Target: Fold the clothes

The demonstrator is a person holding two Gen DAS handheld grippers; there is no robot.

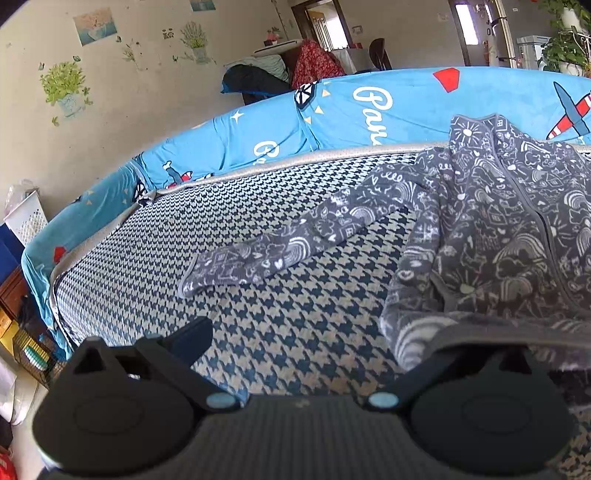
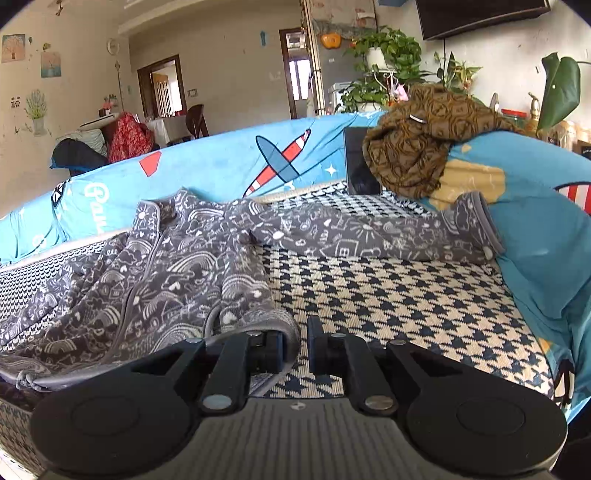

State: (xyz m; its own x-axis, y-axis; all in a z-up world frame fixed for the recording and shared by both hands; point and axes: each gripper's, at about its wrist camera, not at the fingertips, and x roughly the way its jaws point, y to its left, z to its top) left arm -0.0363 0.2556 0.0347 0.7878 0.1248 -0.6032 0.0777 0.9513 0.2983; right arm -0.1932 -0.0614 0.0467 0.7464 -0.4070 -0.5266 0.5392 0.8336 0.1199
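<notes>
1. A grey doodle-print zip-up jacket (image 2: 155, 273) lies spread on the houndstooth sofa seat (image 2: 406, 295), collar toward the blue cartoon-print backrest cover (image 2: 221, 166).
2. One sleeve (image 1: 273, 251) stretches flat across the seat; the other sleeve (image 2: 388, 232) reaches the blue armrest.
3. The right gripper (image 2: 295, 347) has its jaws slightly apart, the hem's corner between them, seemingly unpinched.
4. The left gripper (image 1: 325, 343) is spread wide; its right finger is hidden under the hem.
5. A brown patterned garment (image 2: 417, 147) sits on the armrest.

Daylit living room behind a covered sofa (image 2: 207, 166).
Cream walls with plant stickers (image 1: 64, 86), wooden doorways (image 2: 162, 86), leafy potted plants (image 2: 388, 51), dark wall-mounted screen (image 2: 480, 14) upper right.
</notes>
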